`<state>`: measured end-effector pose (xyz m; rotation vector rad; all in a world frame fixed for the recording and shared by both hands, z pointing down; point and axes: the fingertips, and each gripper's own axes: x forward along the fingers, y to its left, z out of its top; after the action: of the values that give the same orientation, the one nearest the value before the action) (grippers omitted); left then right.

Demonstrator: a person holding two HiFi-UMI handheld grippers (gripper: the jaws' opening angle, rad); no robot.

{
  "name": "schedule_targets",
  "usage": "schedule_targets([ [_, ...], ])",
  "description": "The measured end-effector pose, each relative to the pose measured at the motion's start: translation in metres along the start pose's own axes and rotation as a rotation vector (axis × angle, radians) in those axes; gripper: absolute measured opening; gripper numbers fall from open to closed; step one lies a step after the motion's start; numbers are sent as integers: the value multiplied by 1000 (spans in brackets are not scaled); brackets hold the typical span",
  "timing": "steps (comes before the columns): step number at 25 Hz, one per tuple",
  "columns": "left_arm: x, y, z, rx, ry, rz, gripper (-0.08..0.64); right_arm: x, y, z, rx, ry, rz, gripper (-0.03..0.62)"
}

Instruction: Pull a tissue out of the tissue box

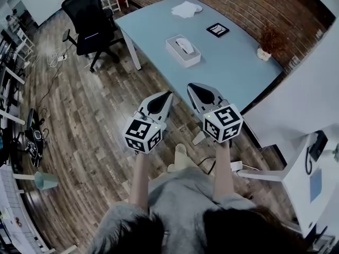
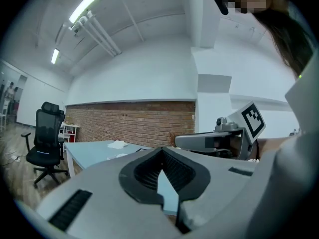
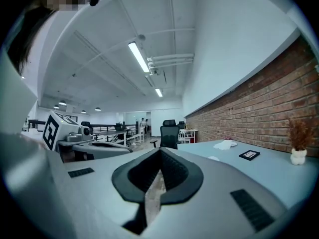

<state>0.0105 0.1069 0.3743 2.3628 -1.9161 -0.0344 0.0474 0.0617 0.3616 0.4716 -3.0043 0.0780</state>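
A white tissue box (image 1: 183, 51) lies on the light blue table (image 1: 233, 62), with a tissue (image 1: 183, 44) sticking up from its slot. Both grippers hover over the wooden floor, short of the table's near edge, pointing toward the box. My left gripper (image 1: 169, 93) (image 2: 160, 151) is shut, its jaws meeting at the tip with nothing between them. To its right, my right gripper (image 1: 190, 85) (image 3: 160, 151) is also shut and empty. Each gripper appears in the other's view: the right gripper's body (image 2: 209, 141) in the left gripper view, the left gripper's body (image 3: 94, 146) in the right gripper view.
A black office chair (image 1: 90, 20) stands left of the table. On the table are a black framed card (image 1: 217, 29), white paper (image 1: 186, 8) at the far end and a small pot of dried plant (image 1: 263, 52). A brick wall backs the table. A white desk (image 1: 312, 168) stands at right.
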Motion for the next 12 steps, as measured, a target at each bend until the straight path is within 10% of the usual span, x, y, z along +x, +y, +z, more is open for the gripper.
schedule_targets([
  [12,64,52,7,-21,6,18,3,56,-62,2,11,37,3,-2],
])
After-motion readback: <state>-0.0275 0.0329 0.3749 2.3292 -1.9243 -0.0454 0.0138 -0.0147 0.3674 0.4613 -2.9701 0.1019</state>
